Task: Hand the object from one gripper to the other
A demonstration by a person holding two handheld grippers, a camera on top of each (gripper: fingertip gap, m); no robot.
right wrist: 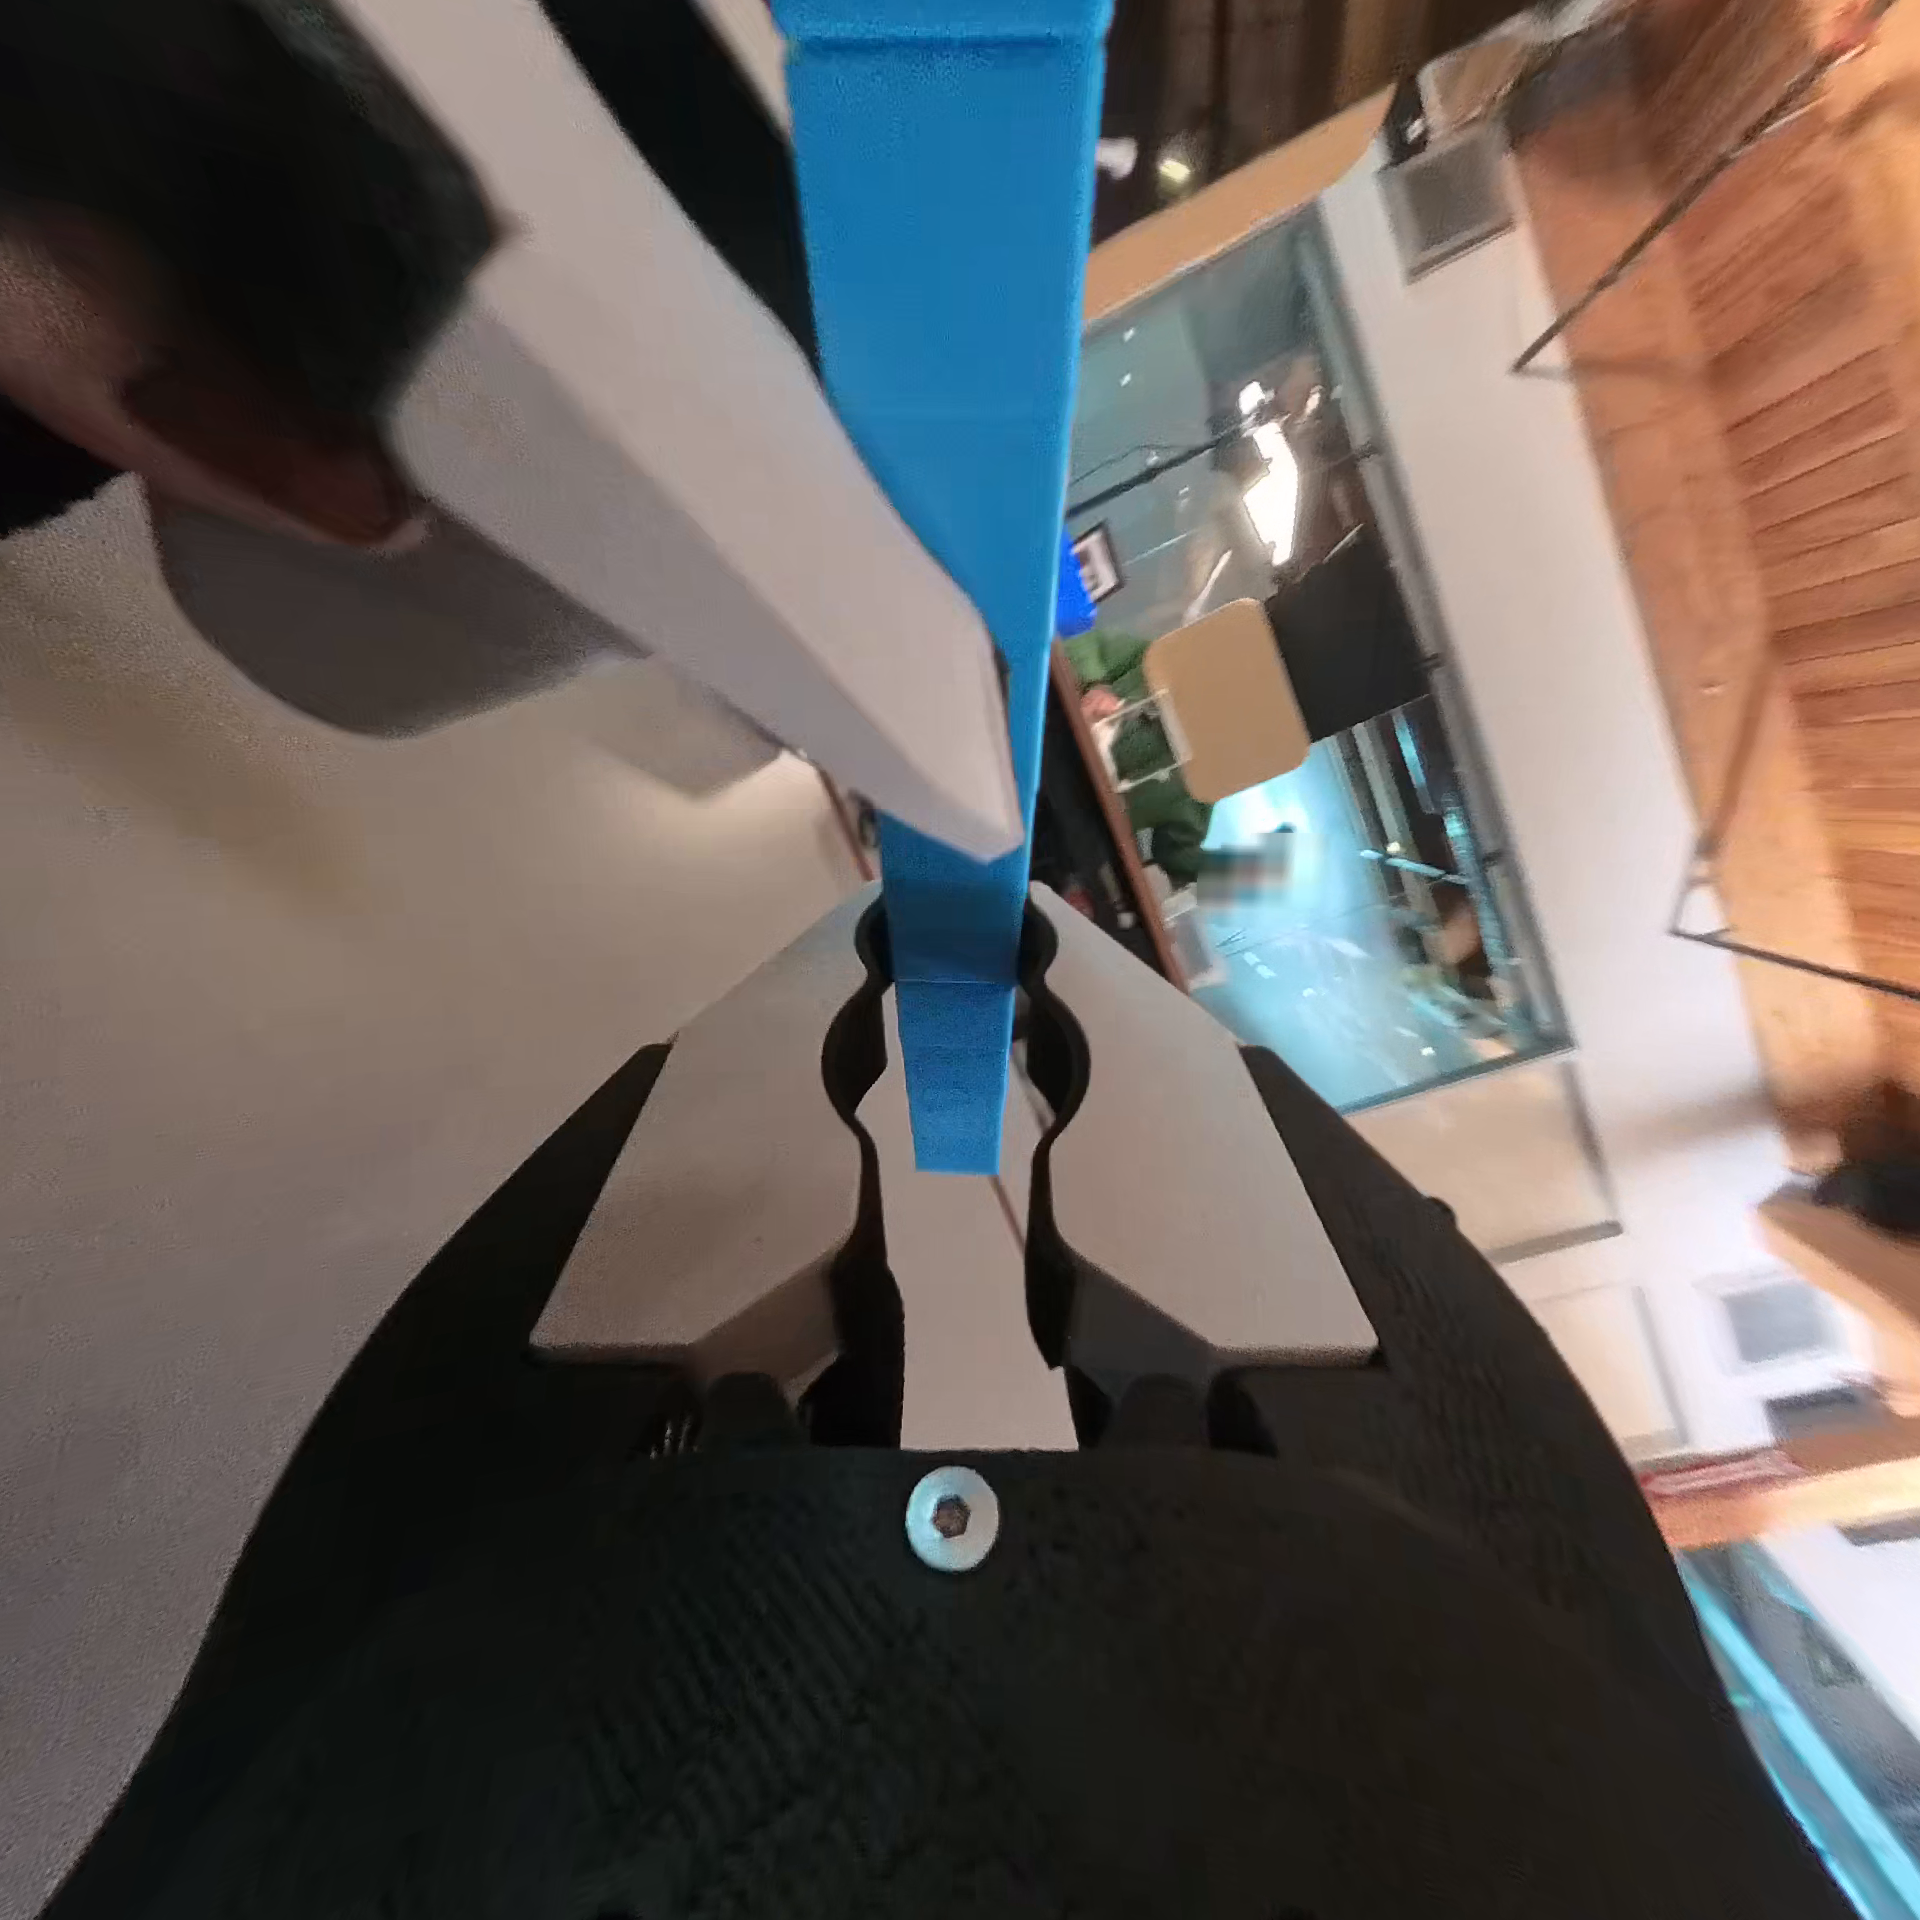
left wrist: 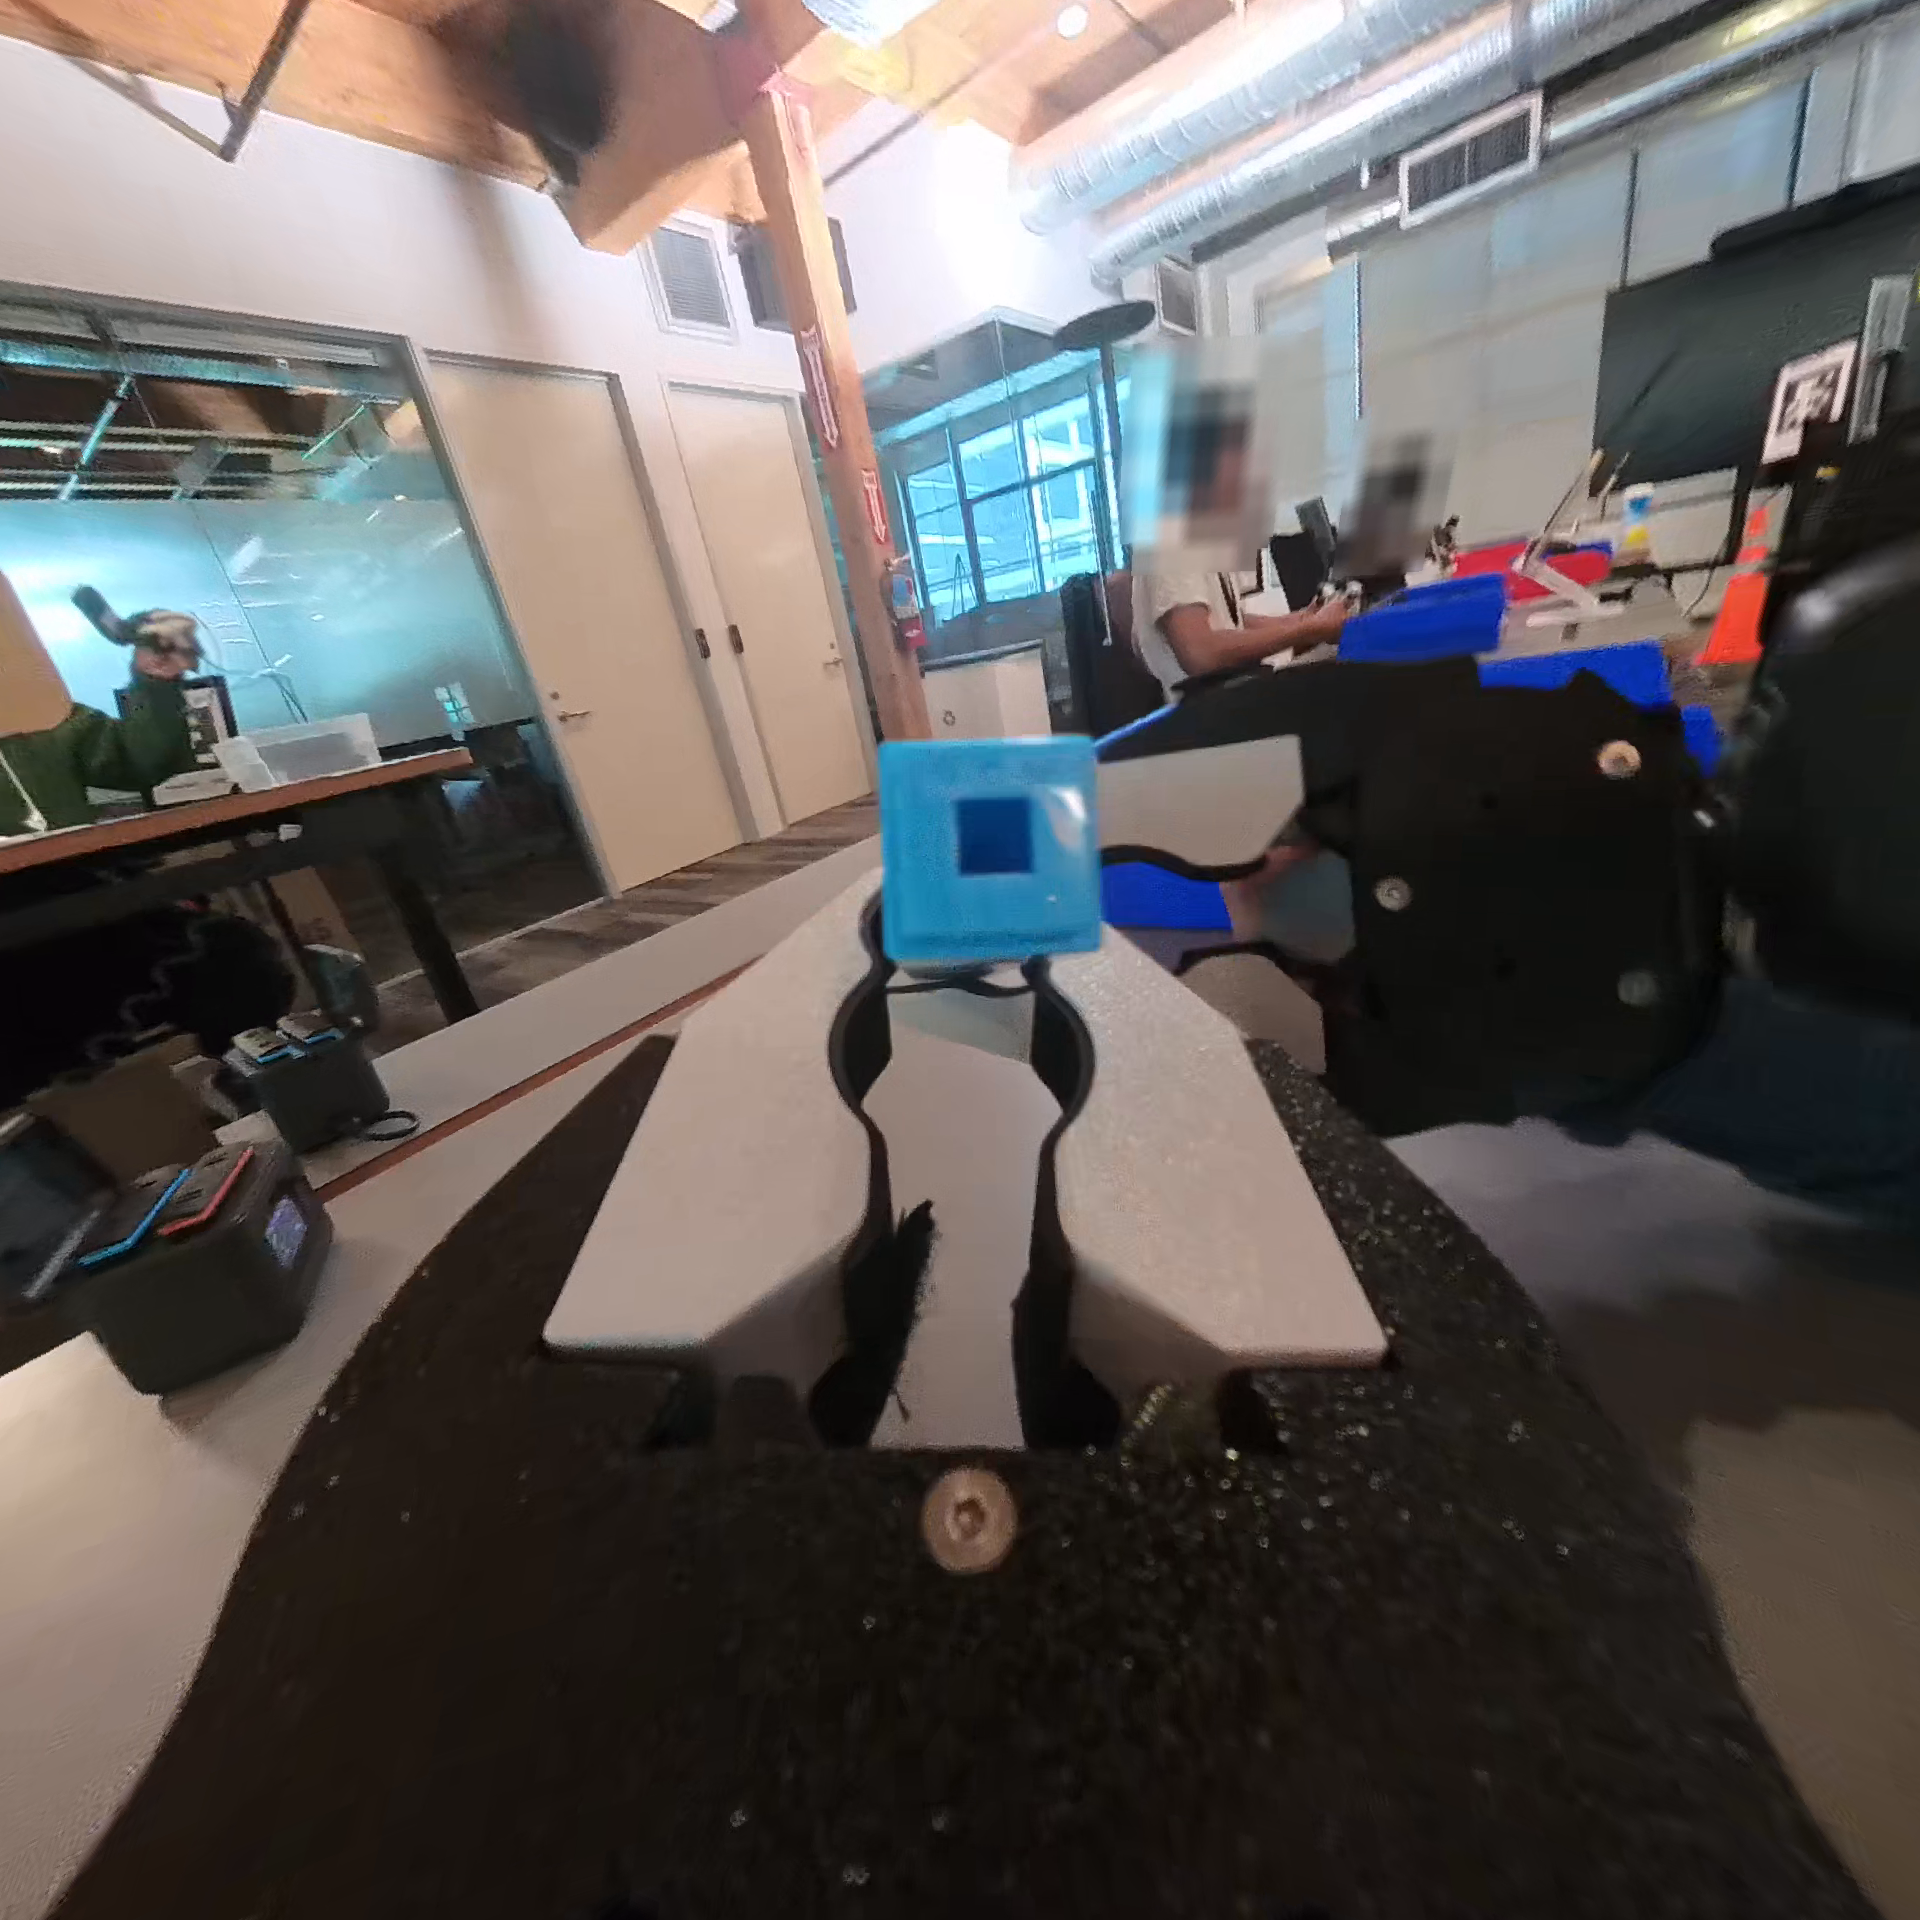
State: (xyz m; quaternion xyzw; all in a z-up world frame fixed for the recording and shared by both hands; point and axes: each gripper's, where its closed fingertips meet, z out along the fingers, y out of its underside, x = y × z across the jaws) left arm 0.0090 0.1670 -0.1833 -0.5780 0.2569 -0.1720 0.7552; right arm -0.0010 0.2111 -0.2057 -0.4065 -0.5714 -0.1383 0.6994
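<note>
Long blue plastic square bar point(right wrist: 940, 416) — rigid, light, prob. slick. Left gripper point(left wrist: 961, 961) & right gripper point(right wrist: 951, 966) both clenched on it; grip flat faces.

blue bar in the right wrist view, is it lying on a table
No, the blue bar is held in the air between the right gripper's fingers.

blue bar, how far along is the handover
Done: the blue bar is off the table, and the right gripper is shut on it near one end. In hand: the left gripper is also shut on the bar, so both hold it. Left: one gripper has to open and pull away.
</note>
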